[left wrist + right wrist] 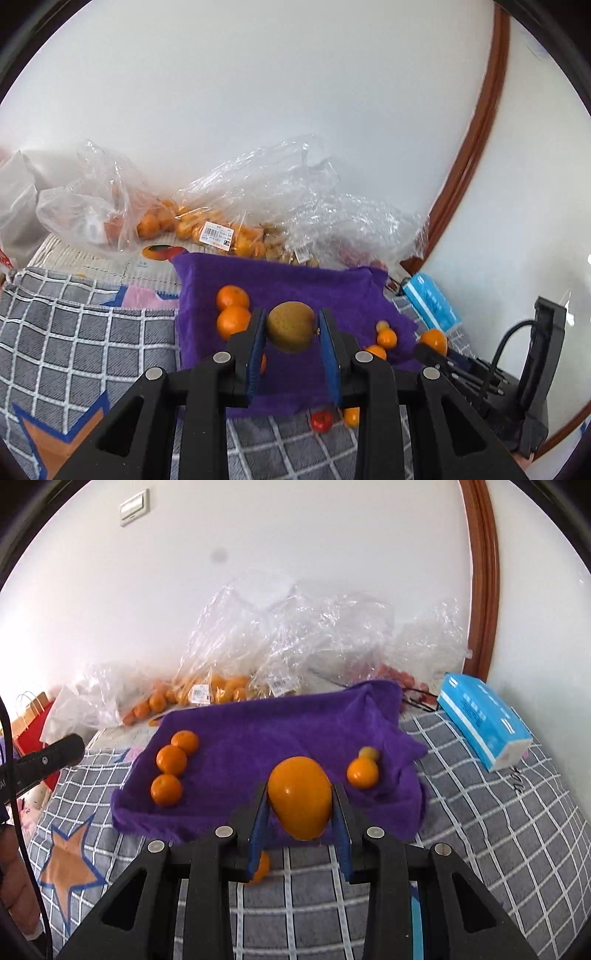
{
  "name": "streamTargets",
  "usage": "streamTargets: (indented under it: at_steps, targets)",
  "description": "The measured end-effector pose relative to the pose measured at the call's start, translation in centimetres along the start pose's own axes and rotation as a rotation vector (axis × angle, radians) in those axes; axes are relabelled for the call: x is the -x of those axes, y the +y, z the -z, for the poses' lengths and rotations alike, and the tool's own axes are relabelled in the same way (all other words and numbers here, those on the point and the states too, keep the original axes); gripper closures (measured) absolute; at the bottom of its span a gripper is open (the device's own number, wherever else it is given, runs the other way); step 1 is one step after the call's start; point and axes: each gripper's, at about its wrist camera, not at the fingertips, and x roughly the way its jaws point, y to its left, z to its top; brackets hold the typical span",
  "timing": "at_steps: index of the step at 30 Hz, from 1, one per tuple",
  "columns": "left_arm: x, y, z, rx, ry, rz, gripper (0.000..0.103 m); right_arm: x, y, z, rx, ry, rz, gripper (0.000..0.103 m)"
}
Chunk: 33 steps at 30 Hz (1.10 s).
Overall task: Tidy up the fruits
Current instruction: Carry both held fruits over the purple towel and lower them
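While the left gripper (291,326) clamps a brownish-green fruit (291,325) and the right gripper (300,805) an orange fruit (300,803), bagged fruits (207,229) blur.

On the purple towel (266,731) lie three mandarins (171,759) in a row at the left, plus one mandarin (362,772) and one small yellowish fruit (369,753) at the right. One brownish-green fruit (291,326) and one orange oval fruit (301,802) sit between jaws. One blue tissue box (484,725) lies on the checked bedding (498,834).
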Motion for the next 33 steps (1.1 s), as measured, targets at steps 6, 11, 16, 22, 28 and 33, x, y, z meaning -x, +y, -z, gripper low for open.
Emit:
streamTargets:
  at_steps: [6,11,16,22,28,33]
  targets:
    - [-2.5,1.4,-0.2,0.084,-0.03,0.016,0.076,-2.2,0.0,-1.8,-0.004,-0.01,0.0,0.071]
    - [-3.4,2.8,1.4,0.107,-0.046,0.003,0.076,-4.1,0.3,-2.7,0.007,-0.042,0.005,0.071]
    - [-5.3,4.5,2.5,0.189,-0.001,0.008,0.076,-4.7,-0.3,-2.0,-0.023,-0.112,-0.034,0.07]
    - [-5.3,4.2,2.9,0.175,-0.015,-0.001,0.076,-5.7,-1.7,-1.4,-0.053,-0.099,-0.025,0.07]
    - [-6.5,3.5,3.4,0.119,0.005,-0.034,0.076,-6.6,-2.5,-1.0,-0.086,-0.078,-0.027,0.07]
    - [-6.8,3.3,3.4,0.106,0.014,-0.026,0.076,-7.0,-1.9,-0.5,-0.058,-0.07,-0.032,0.07]
